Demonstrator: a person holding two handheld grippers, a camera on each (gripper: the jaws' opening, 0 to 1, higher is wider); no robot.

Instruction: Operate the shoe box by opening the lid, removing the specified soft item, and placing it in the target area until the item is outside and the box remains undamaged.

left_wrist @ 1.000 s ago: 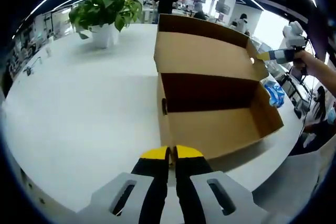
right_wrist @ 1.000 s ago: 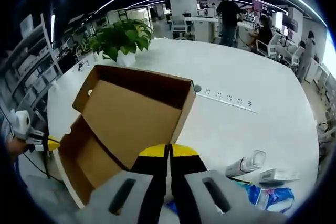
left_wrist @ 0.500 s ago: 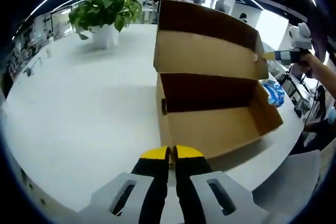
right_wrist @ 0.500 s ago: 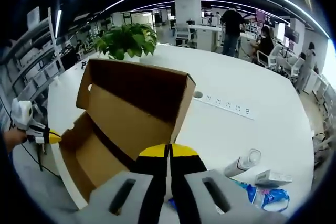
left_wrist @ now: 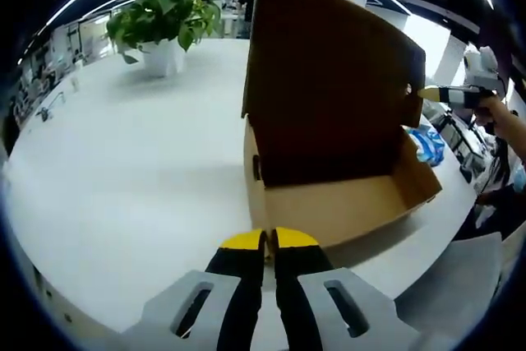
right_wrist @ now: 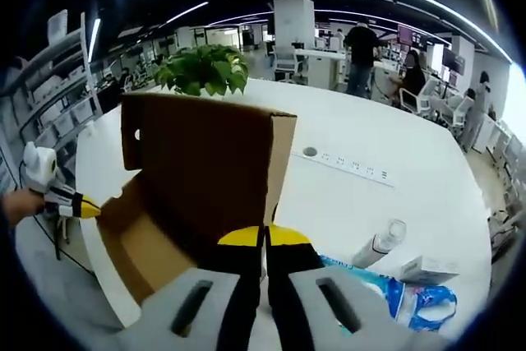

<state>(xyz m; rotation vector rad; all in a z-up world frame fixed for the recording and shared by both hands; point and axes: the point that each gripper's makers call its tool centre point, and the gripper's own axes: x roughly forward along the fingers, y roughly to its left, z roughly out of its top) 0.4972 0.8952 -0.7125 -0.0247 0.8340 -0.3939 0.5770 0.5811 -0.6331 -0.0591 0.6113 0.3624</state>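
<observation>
1. While the lid (left_wrist: 329,63) of the shoe box (left_wrist: 345,203) stands nearly upright over the back wall, the box interior that shows in the left gripper view looks bare; I cannot see any soft item inside it from where things stand.
2. So the opening step looks roughly done, and I judge the removal and the placing are not yet done.
3. Seen in the right gripper view, a blue-and-white plastic pack (right_wrist: 411,297) lies on the white table (right_wrist: 362,203) at about four o'clock, beside a small bottle (right_wrist: 380,244) and a small carton (right_wrist: 423,269); whether that pack is the soft item, I cannot tell.
4. The left gripper (left_wrist: 268,240) sits low at six o'clock of its own view, its yellow-tipped jaws pressed together with nothing between them, pointing at the near wall of the box, close to it but I cannot say if touching.
5. The right gripper (right_wrist: 265,237) likewise has its jaws closed up, tips right at the lid's near edge; whether a thin cardboard edge is pinched there, I cannot tell.
6. From the left gripper view the right gripper appears at three o'clock, held by a hand (left_wrist: 501,113), its tip at the lid's corner.
7. A potted plant (left_wrist: 164,18) stands well apart at eleven o'clock.
</observation>
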